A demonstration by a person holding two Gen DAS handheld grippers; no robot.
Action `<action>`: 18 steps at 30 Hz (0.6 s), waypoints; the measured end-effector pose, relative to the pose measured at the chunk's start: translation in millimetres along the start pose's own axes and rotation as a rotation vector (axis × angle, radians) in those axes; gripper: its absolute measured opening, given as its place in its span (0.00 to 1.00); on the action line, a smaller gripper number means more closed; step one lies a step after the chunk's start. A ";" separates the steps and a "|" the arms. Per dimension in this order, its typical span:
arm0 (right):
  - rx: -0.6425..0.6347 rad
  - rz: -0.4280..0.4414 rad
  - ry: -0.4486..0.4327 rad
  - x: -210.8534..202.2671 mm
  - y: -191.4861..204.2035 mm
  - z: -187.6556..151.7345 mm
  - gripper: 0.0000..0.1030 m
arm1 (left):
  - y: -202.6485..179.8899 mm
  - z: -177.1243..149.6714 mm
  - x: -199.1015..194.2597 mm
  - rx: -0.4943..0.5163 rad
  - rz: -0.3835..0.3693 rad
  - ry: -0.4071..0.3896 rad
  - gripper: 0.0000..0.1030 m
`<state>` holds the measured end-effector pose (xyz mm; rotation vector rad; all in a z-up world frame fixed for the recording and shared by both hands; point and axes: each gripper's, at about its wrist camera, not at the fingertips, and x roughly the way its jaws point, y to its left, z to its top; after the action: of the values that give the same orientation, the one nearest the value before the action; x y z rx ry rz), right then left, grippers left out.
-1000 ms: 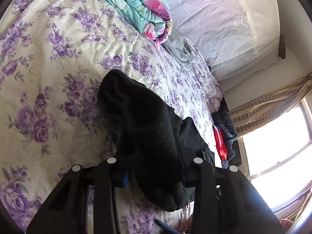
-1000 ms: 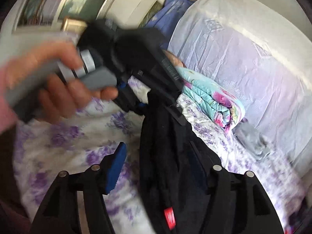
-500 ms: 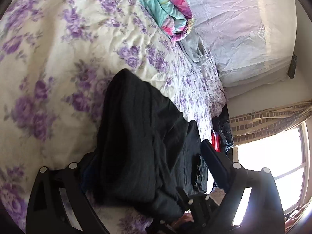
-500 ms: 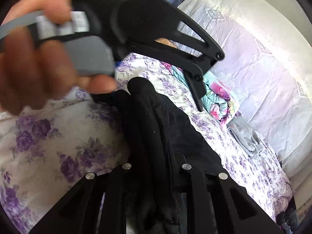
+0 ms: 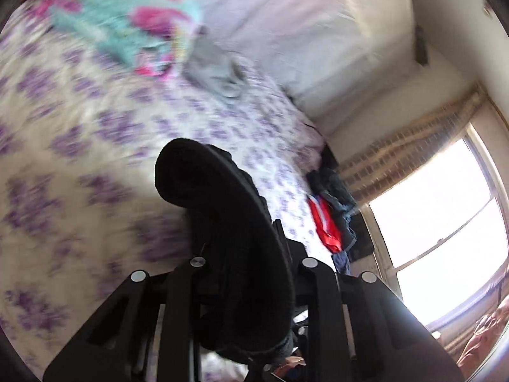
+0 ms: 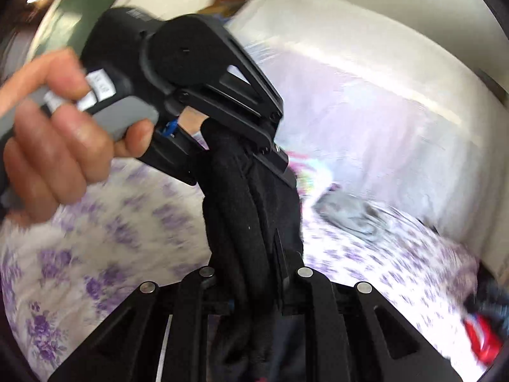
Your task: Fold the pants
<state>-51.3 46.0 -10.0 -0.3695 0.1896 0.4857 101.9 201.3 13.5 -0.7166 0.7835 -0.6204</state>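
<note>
The black pants (image 5: pixel 229 222) are bunched into a thick bundle held above the floral bedspread (image 5: pixel 79 159). My left gripper (image 5: pixel 249 264) is shut on the pants, which arch up between its fingers. My right gripper (image 6: pixel 254 273) is shut on the same pants (image 6: pixel 251 222) a short way along. In the right wrist view the left gripper (image 6: pixel 273 159) shows from the side, held by a hand (image 6: pixel 57 133), clamped on the top of the bundle. Both views are motion-blurred.
A folded teal and pink quilt (image 5: pixel 127 25) and a grey garment (image 5: pixel 219 70) lie near the white headboard cover (image 5: pixel 286 31). A pile of dark and red clothes (image 5: pixel 331 216) sits at the bed's edge below a bright window (image 5: pixel 445 222).
Both grippers have lifted the pants off the bed and moved. The left gripper, open half a second ago, has shut on the bundle. The right gripper shut on it earlier.
</note>
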 end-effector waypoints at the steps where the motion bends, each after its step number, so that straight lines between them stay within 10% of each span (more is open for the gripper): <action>1: 0.056 -0.036 -0.006 -9.5 -18.1 -5.1 0.17 | -16.6 -0.7 12.3 0.033 -0.017 0.011 0.21; 8: 0.371 -0.211 0.060 -38.8 -135.7 -72.8 0.18 | -100.9 -36.9 149.1 0.145 -0.136 0.204 0.21; 18: 0.764 -0.189 0.185 -54.3 -214.8 -177.2 0.18 | -145.6 -112.4 296.0 0.267 0.053 0.403 0.22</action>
<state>-9.7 -221.9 -93.6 0.3162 0.4941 0.1647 145.0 -138.3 -51.8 -0.3266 1.0624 -0.8165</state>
